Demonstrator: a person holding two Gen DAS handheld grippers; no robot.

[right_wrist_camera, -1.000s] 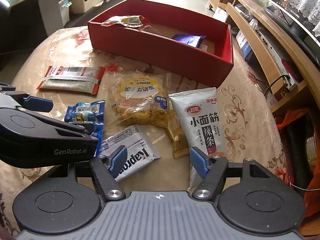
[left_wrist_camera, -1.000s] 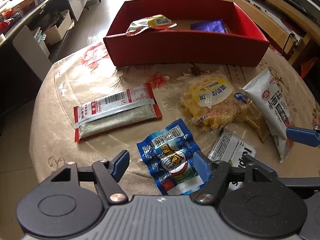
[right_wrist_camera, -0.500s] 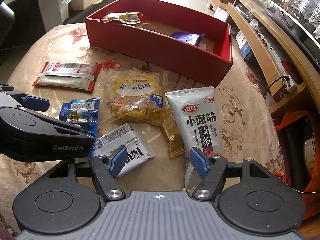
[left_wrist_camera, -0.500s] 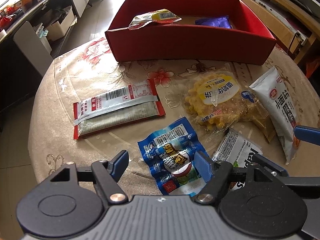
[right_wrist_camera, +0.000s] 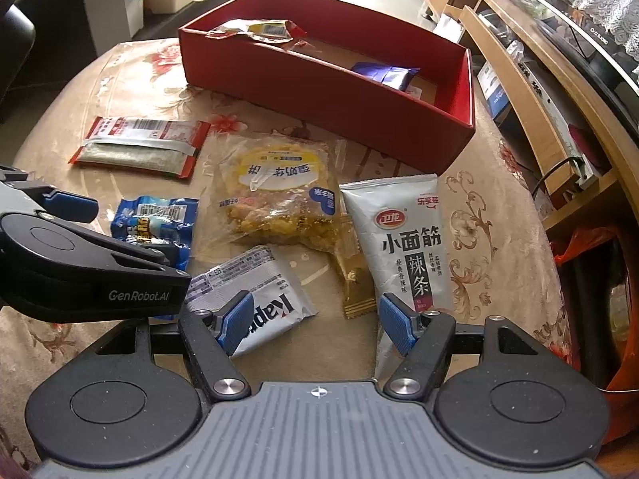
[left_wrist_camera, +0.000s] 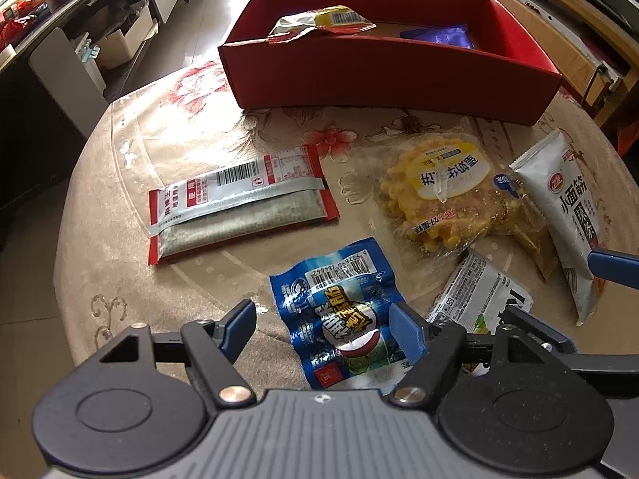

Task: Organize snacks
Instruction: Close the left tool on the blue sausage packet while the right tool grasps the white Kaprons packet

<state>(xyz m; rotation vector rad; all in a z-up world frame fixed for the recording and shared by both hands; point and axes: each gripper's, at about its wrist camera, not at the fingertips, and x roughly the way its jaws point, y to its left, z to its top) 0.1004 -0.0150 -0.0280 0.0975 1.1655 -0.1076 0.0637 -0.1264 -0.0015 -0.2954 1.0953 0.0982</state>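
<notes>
Two pkts in red box (left_wrist_camera: 383,76): yellow-red (left_wrist_camera: 323,24) & purple (left_wrist_camera: 437,36).

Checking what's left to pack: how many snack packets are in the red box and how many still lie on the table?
In the red box: 2, a yellow-red packet and a purple packet
On the table: 6
Total: 8

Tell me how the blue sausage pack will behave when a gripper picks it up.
The blue sausage pack looks like soft, glossy film, so it may slip between the pads. Its edges are crinkled and it bulges over its contents, so it will probably sag from whichever end is gripped. It lies flat on the table, so rolling seems unlikely.
</notes>
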